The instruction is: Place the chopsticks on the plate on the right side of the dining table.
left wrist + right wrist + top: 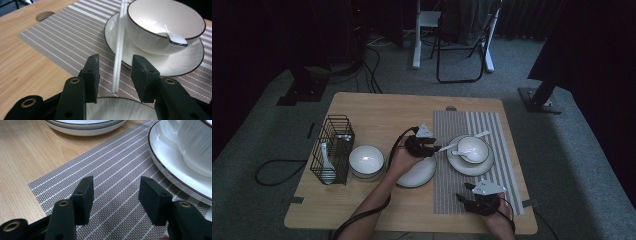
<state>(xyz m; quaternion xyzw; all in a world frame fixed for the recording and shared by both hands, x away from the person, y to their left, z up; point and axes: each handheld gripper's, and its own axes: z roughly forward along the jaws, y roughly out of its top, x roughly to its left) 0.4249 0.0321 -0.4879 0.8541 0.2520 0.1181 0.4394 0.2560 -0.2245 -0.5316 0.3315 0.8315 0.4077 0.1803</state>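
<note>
Black jaws of the left gripper [115, 75] stand apart around white chopsticks [119, 45], pads not touching them; the sticks lean on the plate [160, 62] rim beside the bowl [165, 27] holding a spoon [175, 39]. Nearer the table edge, the right gripper [115, 195] hovers wide and empty over the striped placemat [115, 162].

White chopsticks [119, 47], white bowl [163, 25] and saucer [180, 62] with dark rims, white spoon [176, 39], grey placemat [70, 37] with white stripes, light wood table [22, 65], black wire basket [332, 147], black gripper pads [92, 75]
</note>
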